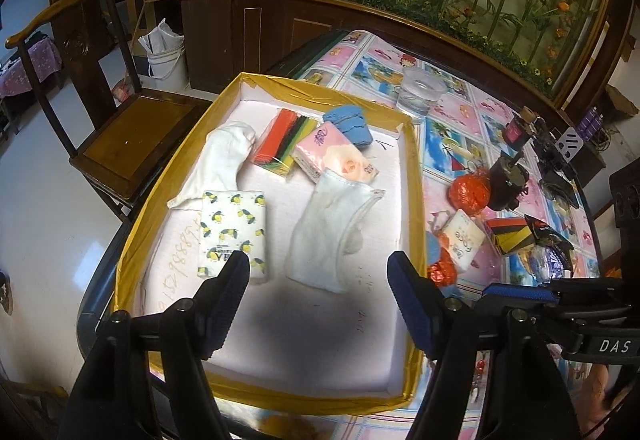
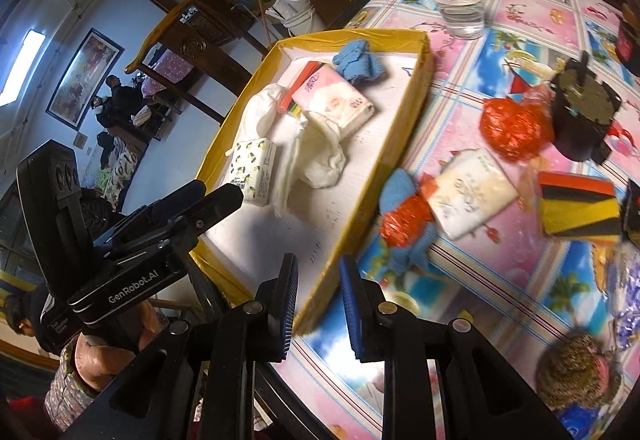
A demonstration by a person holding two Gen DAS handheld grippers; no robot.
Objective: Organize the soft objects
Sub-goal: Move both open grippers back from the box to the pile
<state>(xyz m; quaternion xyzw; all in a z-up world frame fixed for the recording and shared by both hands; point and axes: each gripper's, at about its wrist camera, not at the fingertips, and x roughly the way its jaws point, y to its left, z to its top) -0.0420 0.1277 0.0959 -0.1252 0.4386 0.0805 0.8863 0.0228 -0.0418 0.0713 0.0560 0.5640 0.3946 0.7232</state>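
Two grippers hover with nothing between their fingers: the left gripper (image 1: 318, 280) spread wide over the yellow-rimmed tray (image 1: 176, 156), the right gripper (image 2: 318, 280) narrowly parted at the tray's edge. Motion blurs the tissue pack (image 2: 472, 192) and red bag (image 2: 404, 218) on the table (image 2: 520, 300). "GenRobot.AI" and "DAS" are readable on the grippers. White socks (image 1: 324, 224), a lemon-print pack (image 1: 234, 228) lie inside the tray.

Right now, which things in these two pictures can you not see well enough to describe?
- Handwriting on the white tray floor, left wrist view: too faint to read.
- Blue soft object beside the yellow-edged tray, right wrist view: blurred, partly under a red crinkled wrapper.
- Brown fuzzy object, right wrist view: dark and blurred.
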